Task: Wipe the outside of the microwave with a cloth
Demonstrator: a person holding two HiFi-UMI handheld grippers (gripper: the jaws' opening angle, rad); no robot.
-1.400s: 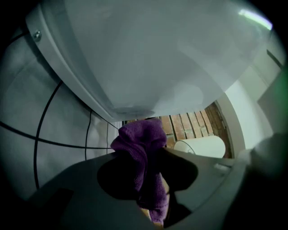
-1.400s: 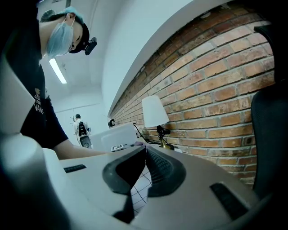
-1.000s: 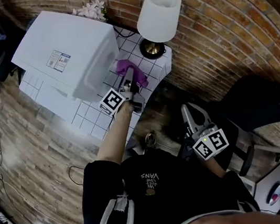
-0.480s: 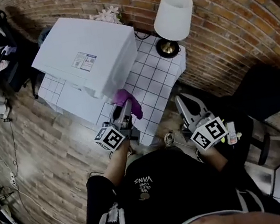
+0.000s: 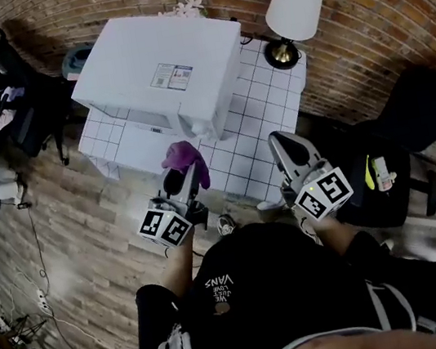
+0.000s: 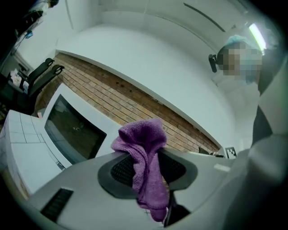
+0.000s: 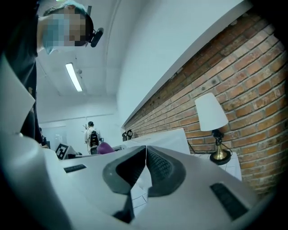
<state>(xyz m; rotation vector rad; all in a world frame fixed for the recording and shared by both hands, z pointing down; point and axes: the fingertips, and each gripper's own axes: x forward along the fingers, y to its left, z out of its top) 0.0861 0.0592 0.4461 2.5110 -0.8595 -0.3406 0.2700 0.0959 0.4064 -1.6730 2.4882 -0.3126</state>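
Wiping seems not under way: the left hand-held gripper (image 5: 188,176) is clamped on the purple cloth (image 5: 183,156), held off the desk's (image 5: 261,112) front edge and clear of the microwave (image 5: 159,67), while the right hand-held gripper (image 5: 282,144) hangs nearby, jaws together, empty.

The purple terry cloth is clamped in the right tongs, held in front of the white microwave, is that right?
Not quite: it is the left one. The purple terry cloth is clamped in the left tongs, held in front of the white microwave. The left gripper view shows the cloth pinched between the pads. The right tongs are shut on nothing.
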